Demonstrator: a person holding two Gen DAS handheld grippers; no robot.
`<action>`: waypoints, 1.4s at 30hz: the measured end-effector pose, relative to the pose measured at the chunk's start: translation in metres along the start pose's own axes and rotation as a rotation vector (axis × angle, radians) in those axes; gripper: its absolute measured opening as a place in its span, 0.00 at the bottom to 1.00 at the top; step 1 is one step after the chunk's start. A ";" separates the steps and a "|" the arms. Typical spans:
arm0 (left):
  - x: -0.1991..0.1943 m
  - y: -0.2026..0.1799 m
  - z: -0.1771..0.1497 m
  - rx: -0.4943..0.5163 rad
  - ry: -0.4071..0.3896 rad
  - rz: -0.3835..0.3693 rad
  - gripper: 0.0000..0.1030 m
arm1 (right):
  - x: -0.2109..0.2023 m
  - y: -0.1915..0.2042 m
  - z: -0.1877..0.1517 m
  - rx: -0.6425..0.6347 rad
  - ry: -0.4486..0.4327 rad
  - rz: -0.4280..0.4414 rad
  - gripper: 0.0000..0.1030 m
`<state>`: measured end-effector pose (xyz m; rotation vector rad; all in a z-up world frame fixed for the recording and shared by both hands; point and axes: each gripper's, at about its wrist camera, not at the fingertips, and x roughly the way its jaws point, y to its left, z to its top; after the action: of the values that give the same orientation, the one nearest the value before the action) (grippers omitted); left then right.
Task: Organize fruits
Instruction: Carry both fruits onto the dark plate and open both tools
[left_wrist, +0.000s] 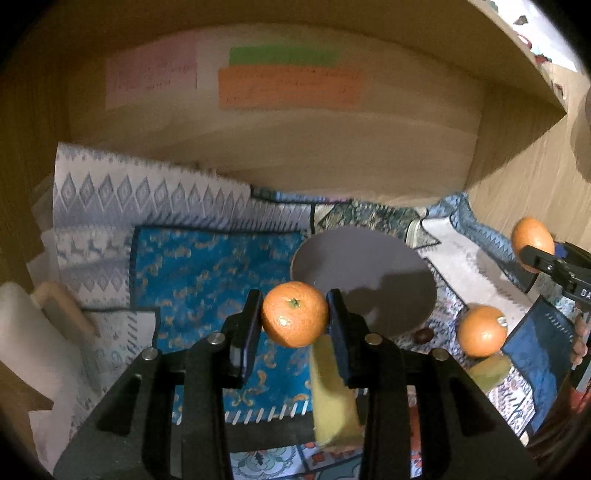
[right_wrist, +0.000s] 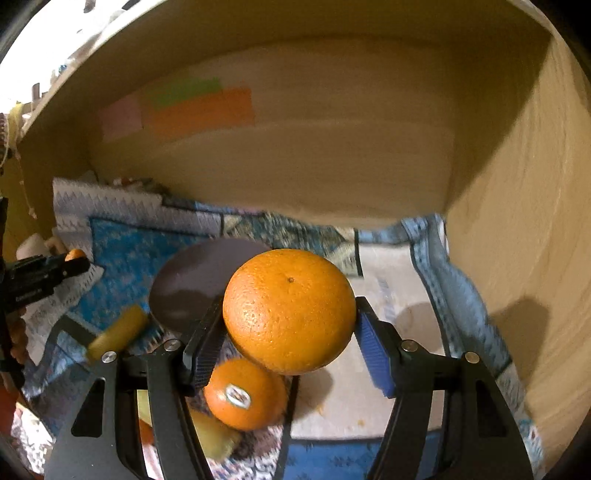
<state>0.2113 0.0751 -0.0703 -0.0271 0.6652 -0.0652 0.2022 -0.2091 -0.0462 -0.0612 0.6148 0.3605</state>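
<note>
My left gripper (left_wrist: 294, 314) is shut on a small tangerine (left_wrist: 294, 314) and holds it above the blue cloth, just in front of a grey plate (left_wrist: 365, 266). My right gripper (right_wrist: 290, 328) is shut on a large orange (right_wrist: 289, 310), held above the table; it also shows at the right edge of the left wrist view (left_wrist: 533, 238). A stickered orange (left_wrist: 482, 331) lies on the cloth right of the plate and shows below the large one in the right wrist view (right_wrist: 245, 395). The plate (right_wrist: 192, 280) is empty.
A yellow fruit (left_wrist: 334, 398) lies under my left gripper, another yellowish piece (left_wrist: 489, 369) by the stickered orange. A small dark nut (left_wrist: 423, 335) sits at the plate's edge. Patterned cloths (left_wrist: 207, 280) cover the table. Wooden walls (right_wrist: 517, 221) close in behind and to the right.
</note>
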 end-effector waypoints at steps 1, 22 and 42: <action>-0.001 -0.002 0.003 0.001 -0.005 -0.001 0.34 | 0.001 0.004 0.004 -0.009 -0.010 0.006 0.62; 0.032 -0.013 0.049 0.004 -0.035 0.004 0.34 | 0.069 0.044 0.048 -0.149 0.014 0.087 0.62; 0.129 -0.016 0.059 0.050 0.146 -0.013 0.34 | 0.151 0.037 0.064 -0.207 0.194 0.107 0.62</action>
<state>0.3485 0.0506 -0.1024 0.0213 0.8090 -0.0971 0.3393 -0.1170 -0.0787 -0.2643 0.7729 0.5256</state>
